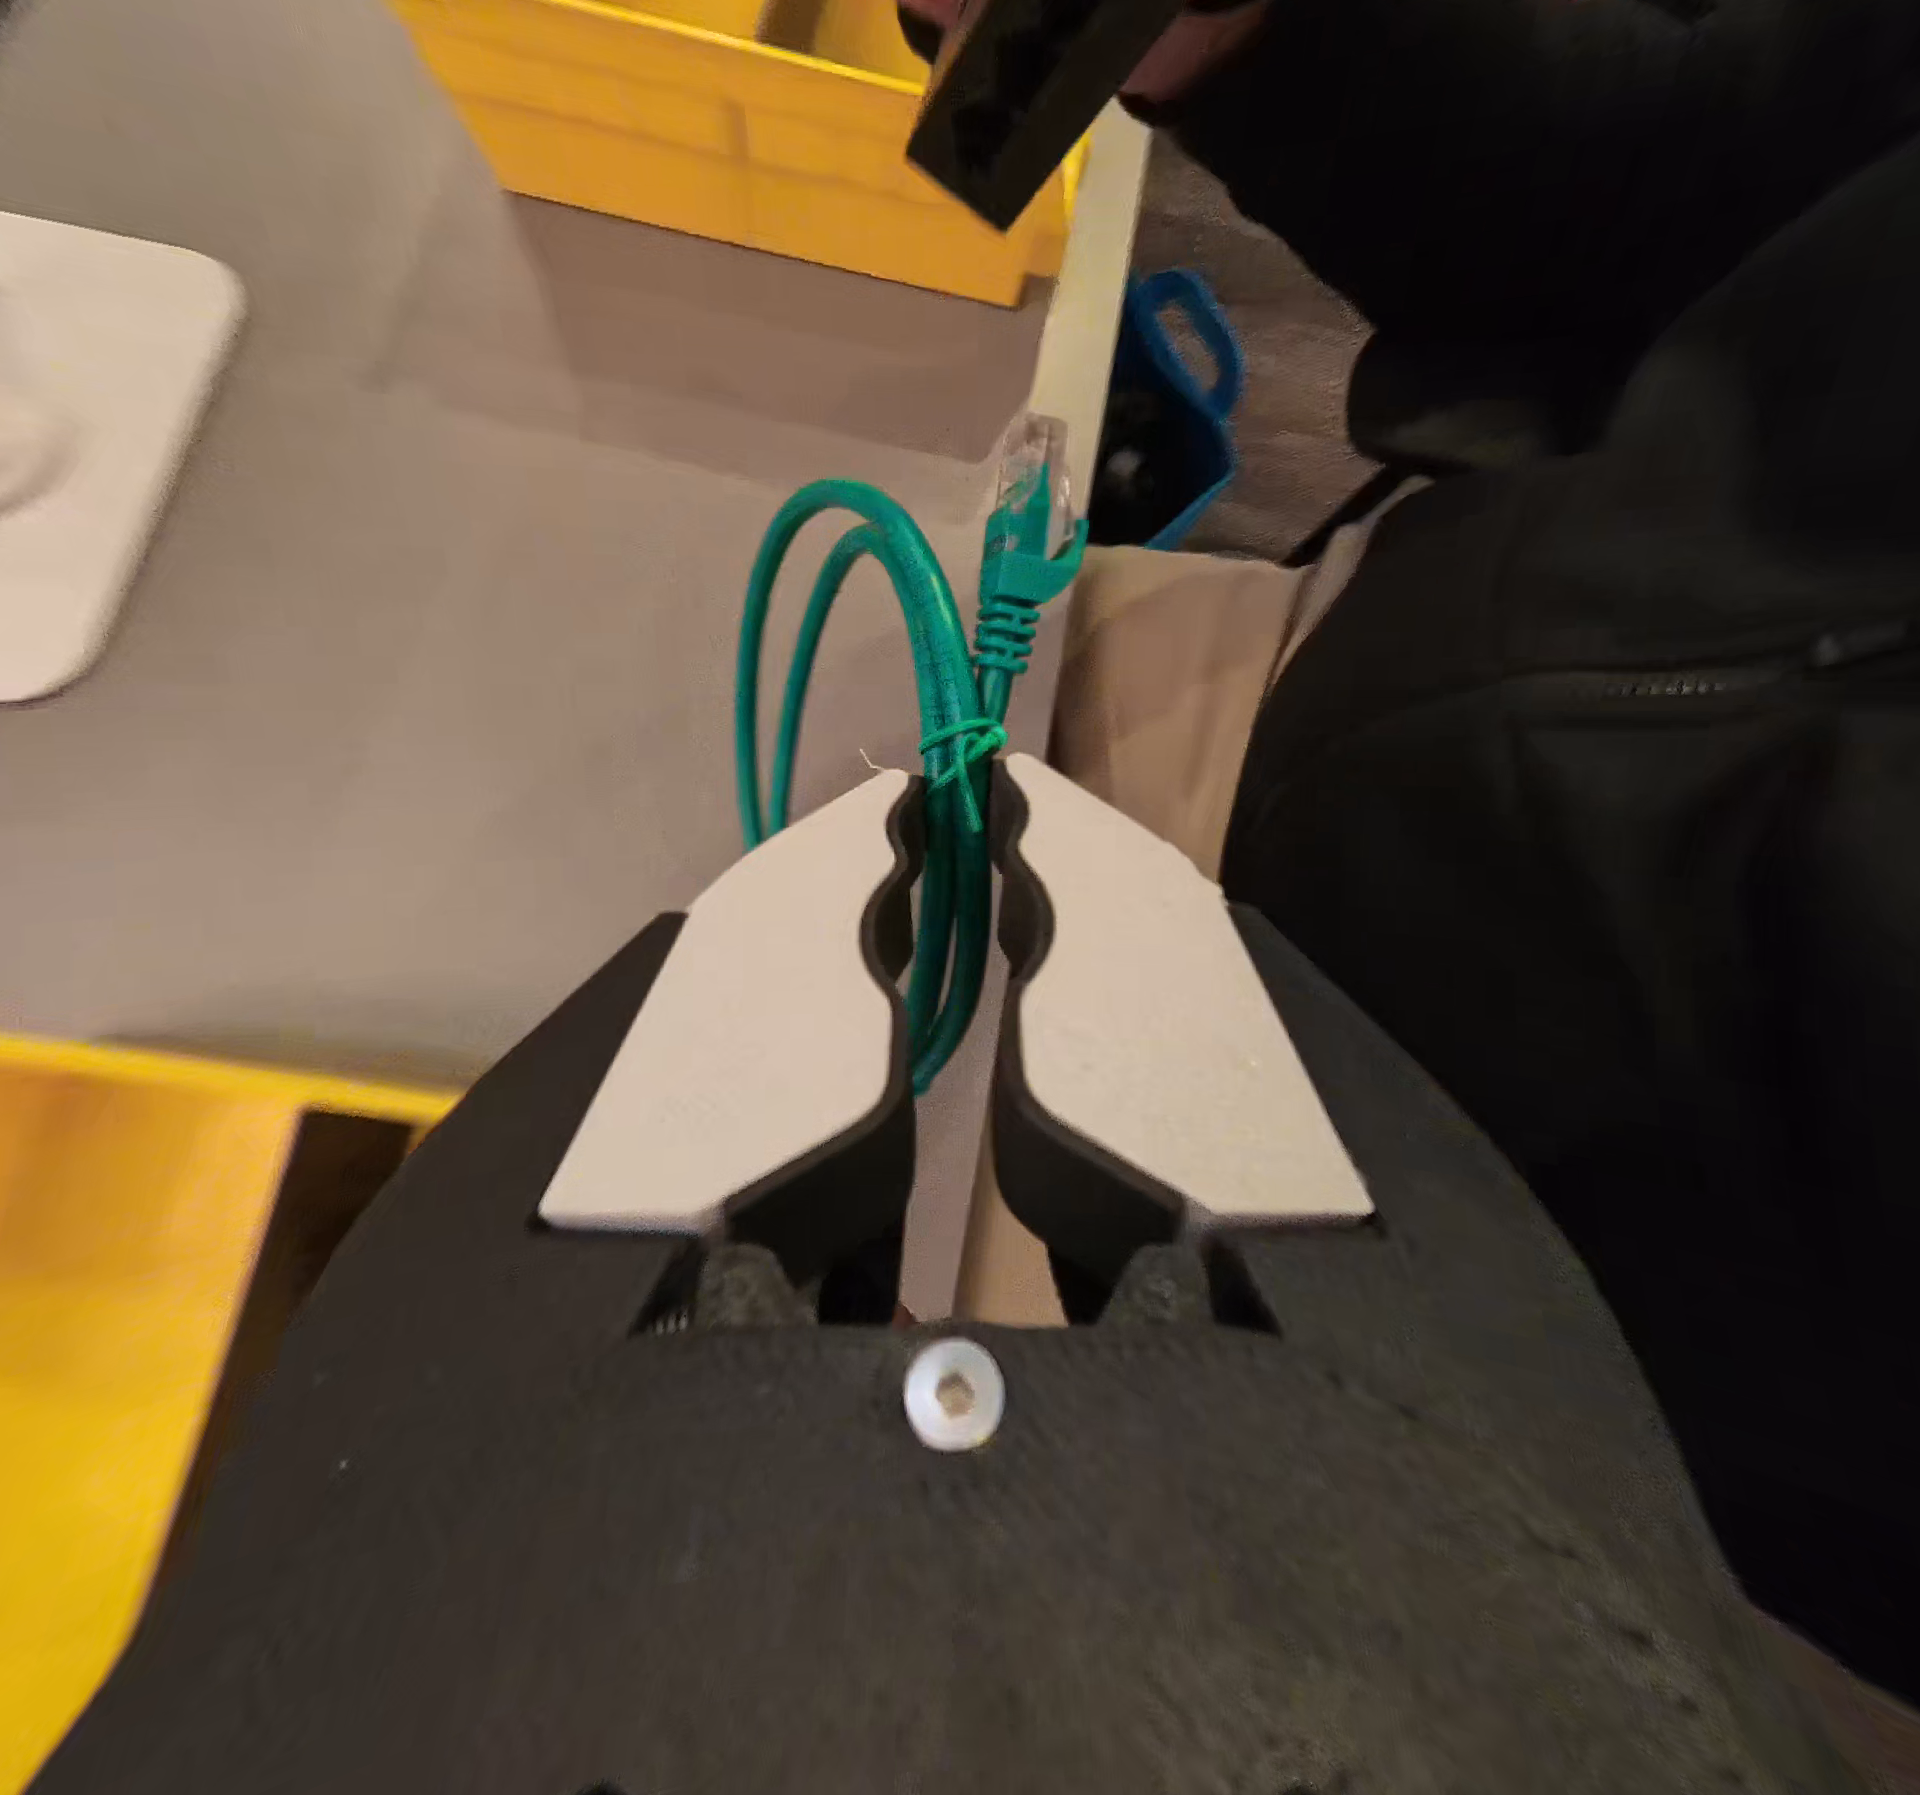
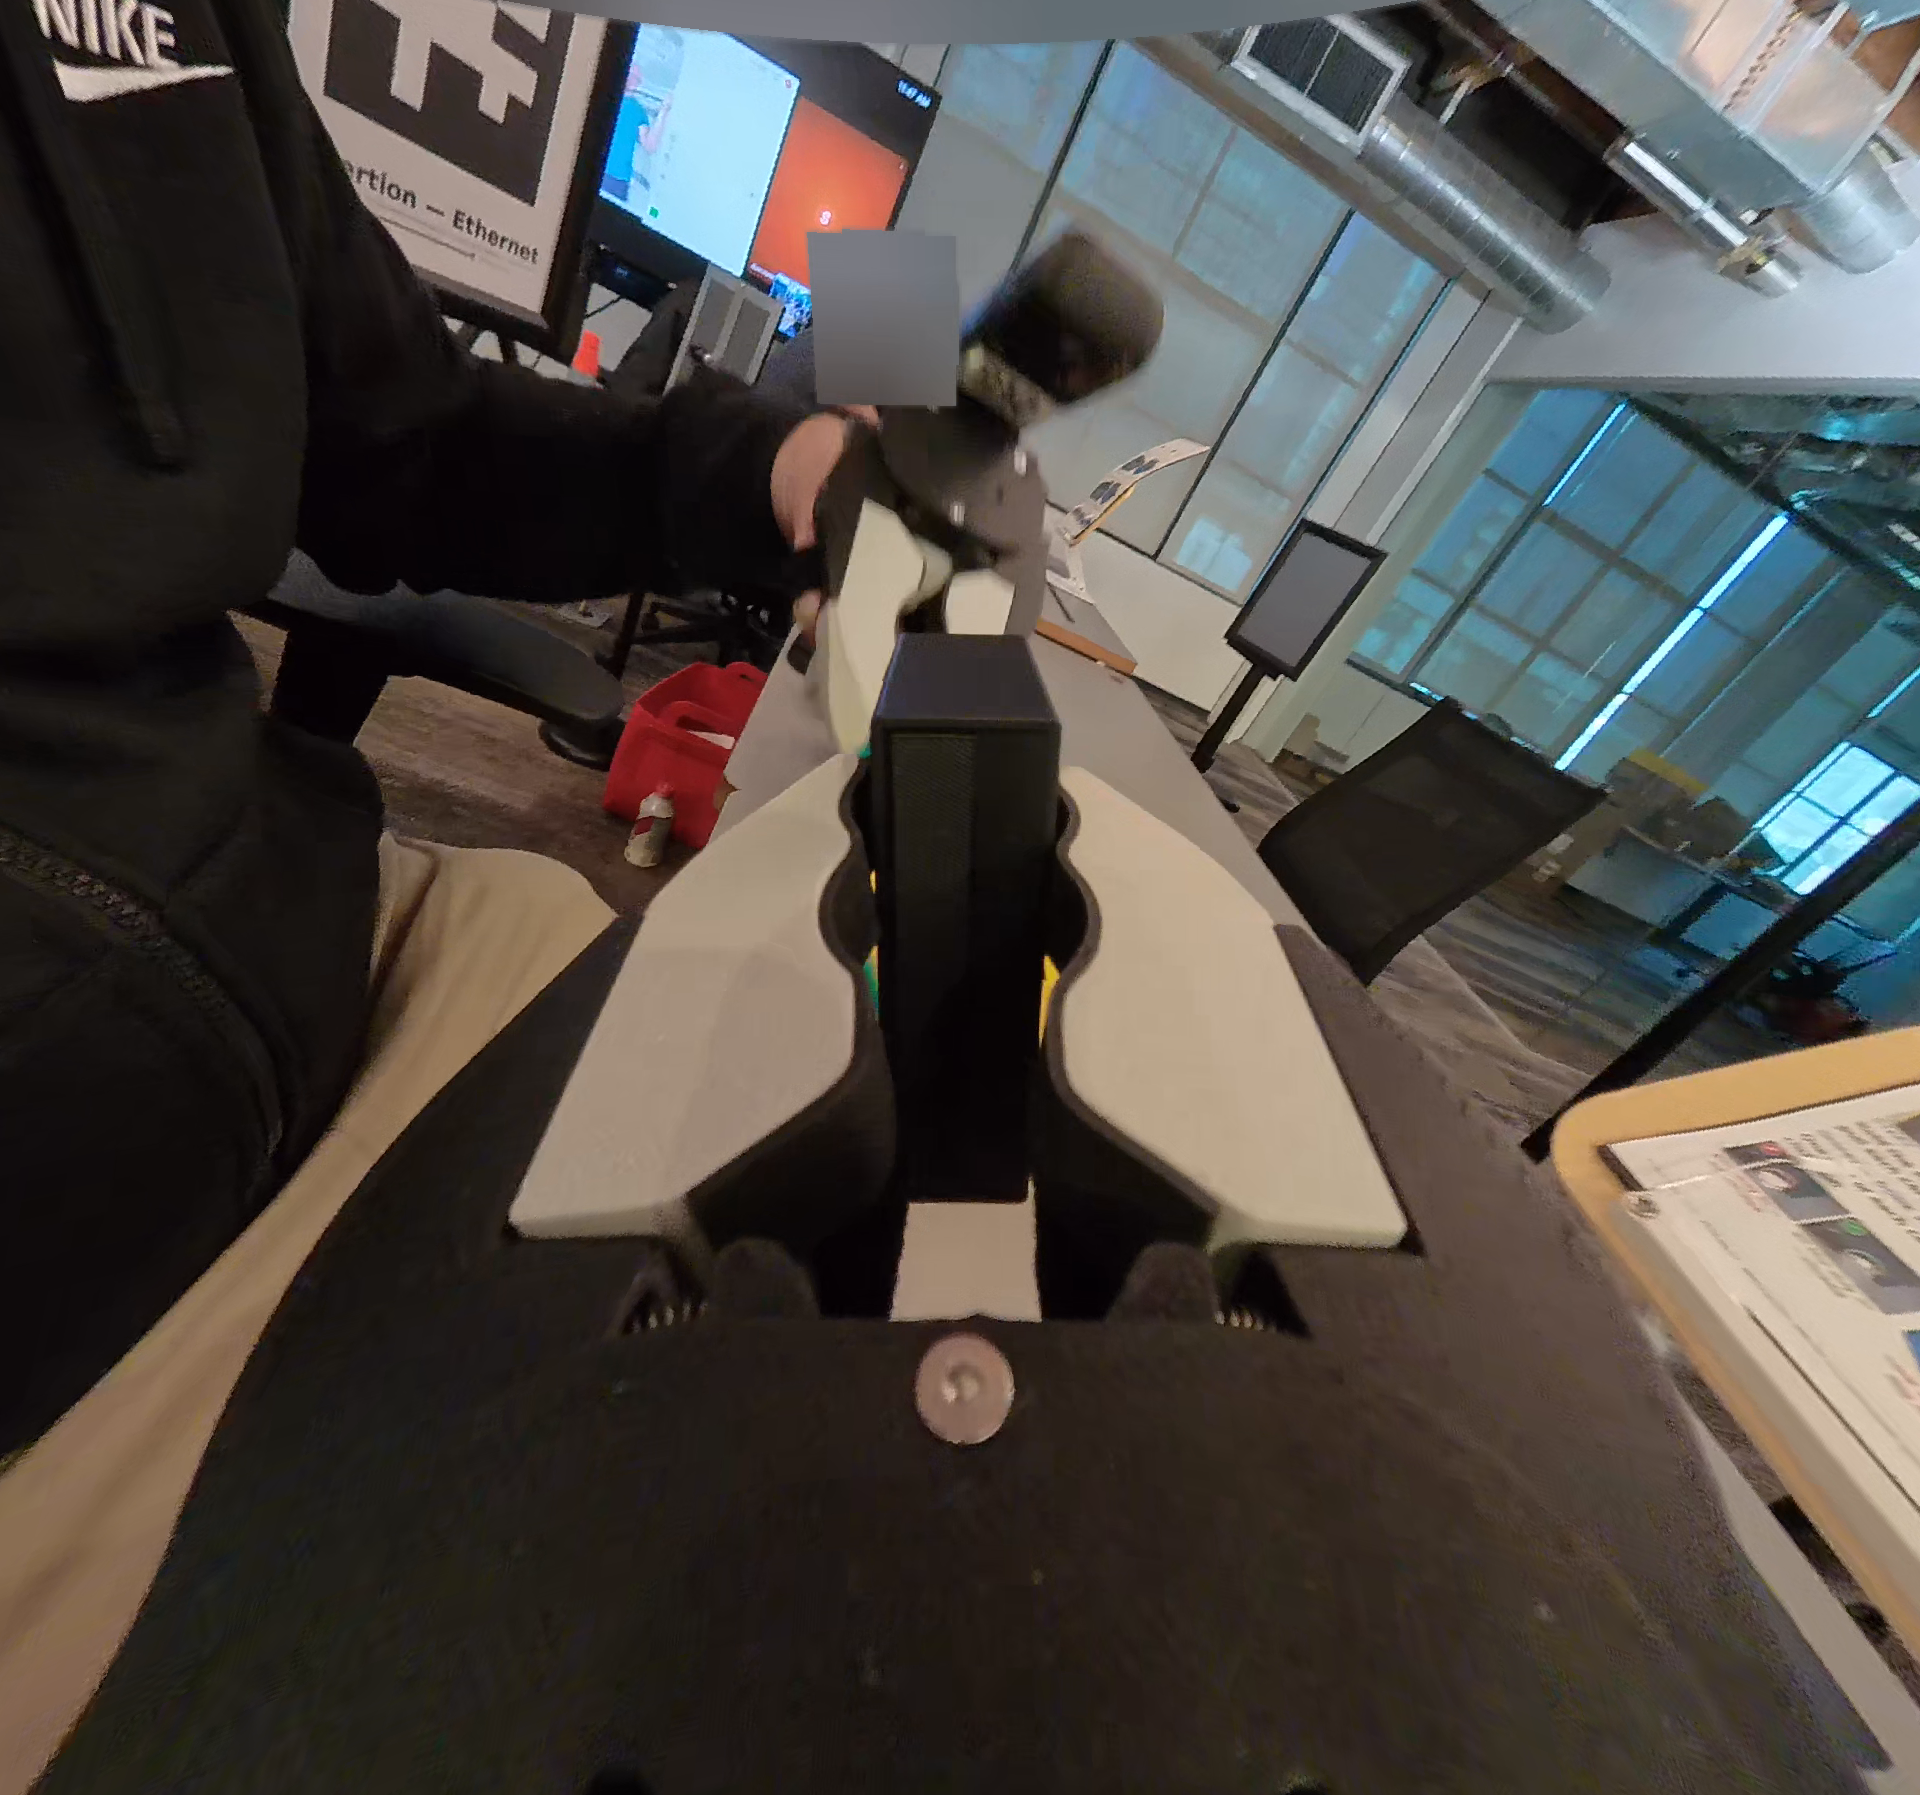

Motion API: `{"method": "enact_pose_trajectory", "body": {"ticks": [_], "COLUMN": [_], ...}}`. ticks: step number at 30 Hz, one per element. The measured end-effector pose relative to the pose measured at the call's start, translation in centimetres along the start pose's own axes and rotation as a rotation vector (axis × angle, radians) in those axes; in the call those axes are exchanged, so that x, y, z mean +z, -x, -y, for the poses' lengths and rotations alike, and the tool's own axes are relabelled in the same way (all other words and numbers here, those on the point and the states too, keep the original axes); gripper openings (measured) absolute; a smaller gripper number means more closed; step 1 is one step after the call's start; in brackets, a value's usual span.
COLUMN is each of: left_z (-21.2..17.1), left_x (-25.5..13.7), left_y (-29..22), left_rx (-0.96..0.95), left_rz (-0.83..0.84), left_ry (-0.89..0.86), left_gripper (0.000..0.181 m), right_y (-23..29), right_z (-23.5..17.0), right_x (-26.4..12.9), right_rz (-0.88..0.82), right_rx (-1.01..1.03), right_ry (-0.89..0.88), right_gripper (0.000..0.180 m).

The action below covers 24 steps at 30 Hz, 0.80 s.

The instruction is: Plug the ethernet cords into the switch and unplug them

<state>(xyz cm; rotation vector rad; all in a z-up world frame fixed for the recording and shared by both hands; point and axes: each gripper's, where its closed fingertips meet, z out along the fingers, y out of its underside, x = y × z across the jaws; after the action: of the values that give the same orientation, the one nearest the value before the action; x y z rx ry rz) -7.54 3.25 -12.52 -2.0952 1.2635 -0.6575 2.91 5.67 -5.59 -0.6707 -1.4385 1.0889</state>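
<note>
The left tool (image 1: 956, 779) is pinching a coiled green ethernet cord (image 1: 935, 685) between its pale, wavy-edged fingers (image 1: 769, 997), the jaws nearly together on the bundled strands. A thin green twist tie (image 1: 966, 743) is binding the loops just above the fingertips, and the cord's clear plastic plug (image 1: 1039, 478) is standing upright past the tie. The cord is hovering over the edge of the grey counter (image 1: 468, 602) — beyond it, a yellow plastic bin (image 1: 665, 83) is sitting on the counter, and a white rounded plate-like object (image 1: 83, 457) is lying well to the left of the cord. A second yellow bin (image 1: 104, 1330) is showing at the near left, below the cord.

The right tool (image 2: 961, 789) is gripping a black rectangular box (image 2: 961, 914), presumably the switch, its fingers (image 2: 1195, 1018) held moderately apart by the box's width. In the left wrist view the same black box (image 1: 1049, 41) is hanging above and beyond the cord's plug, not touching it. In the right wrist view, the left tool (image 2: 914, 582) is appearing just behind the box — blurred, held by a person's hand (image 2: 810, 498) in a black sleeve (image 2: 520, 478). A red container (image 2: 675, 748) is resting on the floor to the box's left.
</note>
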Motion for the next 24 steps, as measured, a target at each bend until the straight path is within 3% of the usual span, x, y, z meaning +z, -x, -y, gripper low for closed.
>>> {"method": "enact_pose_trajectory", "body": {"ticks": [6,10,14,16,18,22,24], "left_z": [-1.3,-3.2,-5.6,-6.2,-7.2,-6.5,-6.9], "left_x": [7.9,11.8,12.5,13.1,12.9,13.8,14.1], "left_y": [4.6,9.4,16.3,17.4,19.4,21.2,21.9], "left_rx": [-0.308,-0.407,-0.228,-0.236,-0.157,-0.137,-0.099], "left_rz": [-0.273,-0.246,0.069,0.063,0.169,0.197,0.244], "left_ry": [0.126,0.275,0.498,0.534,0.597,0.467,0.497], "left_gripper": [0.010,0.012,0.026,0.035,0.041,0.040,0.035], "right_y": [-0.7,-0.8,-0.9,-1.0,-1.0,-1.2,-1.3], "right_z": [1.9,2.0,1.8,1.6,1.3,1.0,0.8], "right_x": [-2.6,-3.1,-3.3,-3.3,-3.4,-3.6,-3.6], "right_rz": [-0.057,-0.072,-0.071,-0.071,-0.072,-0.078,-0.076], "right_rx": [-0.022,-0.022,-0.012,-0.007,0.001,0.012,0.017], "right_ry": [-0.036,-0.038,-0.046,-0.047,-0.046,-0.047,-0.050], "right_gripper": [0.028,0.028,0.028,0.028,0.028,0.028,0.028]}}
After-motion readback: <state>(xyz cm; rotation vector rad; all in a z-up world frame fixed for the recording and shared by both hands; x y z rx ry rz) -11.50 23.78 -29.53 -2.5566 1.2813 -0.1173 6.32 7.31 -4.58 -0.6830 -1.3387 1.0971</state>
